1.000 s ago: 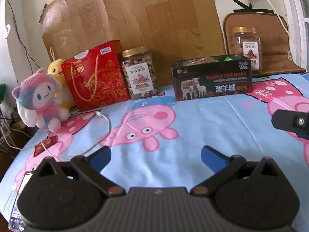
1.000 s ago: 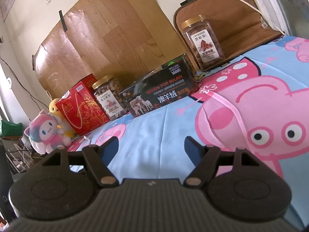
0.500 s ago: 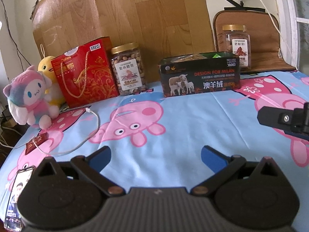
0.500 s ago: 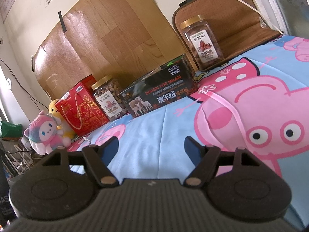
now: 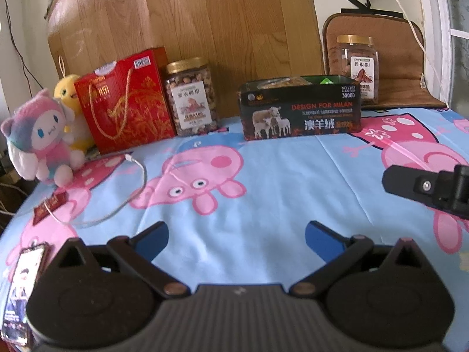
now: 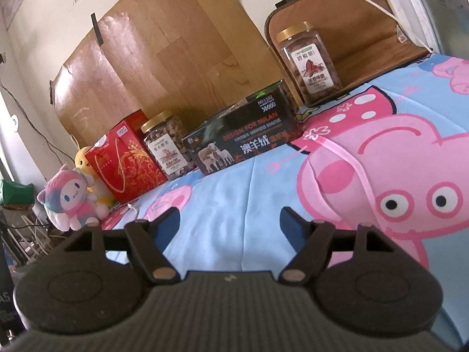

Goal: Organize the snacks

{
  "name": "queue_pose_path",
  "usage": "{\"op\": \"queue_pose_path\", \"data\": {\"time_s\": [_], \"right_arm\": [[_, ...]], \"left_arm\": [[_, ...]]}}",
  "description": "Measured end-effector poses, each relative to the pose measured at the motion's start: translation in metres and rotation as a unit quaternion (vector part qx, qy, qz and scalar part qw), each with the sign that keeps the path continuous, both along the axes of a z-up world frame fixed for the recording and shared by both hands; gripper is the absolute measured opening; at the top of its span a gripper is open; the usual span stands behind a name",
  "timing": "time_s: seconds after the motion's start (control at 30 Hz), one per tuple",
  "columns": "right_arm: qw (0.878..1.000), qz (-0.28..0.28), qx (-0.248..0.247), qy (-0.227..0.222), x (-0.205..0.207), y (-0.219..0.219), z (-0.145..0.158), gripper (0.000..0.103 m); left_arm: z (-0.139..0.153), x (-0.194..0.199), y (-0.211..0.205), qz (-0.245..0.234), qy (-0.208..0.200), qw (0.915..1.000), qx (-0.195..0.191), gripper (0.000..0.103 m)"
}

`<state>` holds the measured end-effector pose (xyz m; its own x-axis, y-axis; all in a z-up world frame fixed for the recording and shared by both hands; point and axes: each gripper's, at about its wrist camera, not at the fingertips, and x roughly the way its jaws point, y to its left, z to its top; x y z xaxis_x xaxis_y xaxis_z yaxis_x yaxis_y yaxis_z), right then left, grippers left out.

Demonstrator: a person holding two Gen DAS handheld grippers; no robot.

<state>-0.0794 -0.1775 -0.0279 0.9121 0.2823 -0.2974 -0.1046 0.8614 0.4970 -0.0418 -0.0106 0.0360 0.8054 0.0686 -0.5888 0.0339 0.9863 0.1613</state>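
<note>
Along the back of the bed stand a red gift bag (image 5: 126,99), a gold-lidded nut jar (image 5: 192,96), an open black box (image 5: 300,107) with packets inside, and a second nut jar (image 5: 356,67) on a brown cushion. They also show in the right wrist view: the bag (image 6: 124,158), the nut jar (image 6: 167,143), the box (image 6: 243,143), the second jar (image 6: 309,61). My left gripper (image 5: 236,239) is open and empty over the sheet. My right gripper (image 6: 230,223) is open and empty; its side shows at the left wrist view's right edge (image 5: 428,189).
The bed has a blue cartoon-pig sheet (image 5: 293,176). A pink plush (image 5: 41,140) and a yellow plush (image 5: 69,94) sit at back left. A white cable (image 5: 129,193), a small red packet (image 5: 49,208) and a phone (image 5: 22,287) lie at front left. A wood panel (image 5: 187,23) lines the wall.
The left wrist view has swung left and pulled back, so the phone has come into sight at lower left. The right wrist view barely shifted. Both grippers stayed open.
</note>
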Motion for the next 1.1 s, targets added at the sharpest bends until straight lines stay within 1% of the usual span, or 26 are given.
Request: {"op": "queue_pose_path", "data": {"time_s": [0.07,0.23,0.5,0.57,0.7,1.1], "right_arm": [[1.000,-0.002,-0.003,0.000,0.000,0.001,0.000,0.085],[1.000,-0.008,-0.012,-0.006,-0.002,0.001,0.002,0.090],[1.000,-0.006,-0.020,-0.001,-0.001,0.004,0.001,0.092],[1.000,-0.001,-0.020,0.000,0.000,0.005,0.001,0.095],[1.000,0.002,-0.027,0.001,-0.001,0.008,0.002,0.095],[0.999,-0.001,-0.046,0.011,0.002,0.012,0.002,0.095]], "left_arm": [[0.000,0.001,0.001,0.003,0.006,1.0000,-0.006,0.103],[0.000,0.003,0.006,0.009,0.016,0.9996,-0.022,0.103],[-0.002,0.005,0.011,0.011,0.035,0.9985,-0.039,0.103],[-0.003,0.006,0.011,0.010,0.041,0.9982,-0.044,0.103],[-0.004,0.007,0.012,0.009,0.048,0.9976,-0.049,0.103],[-0.006,0.009,0.015,0.018,0.047,0.9977,-0.045,0.103]]}}
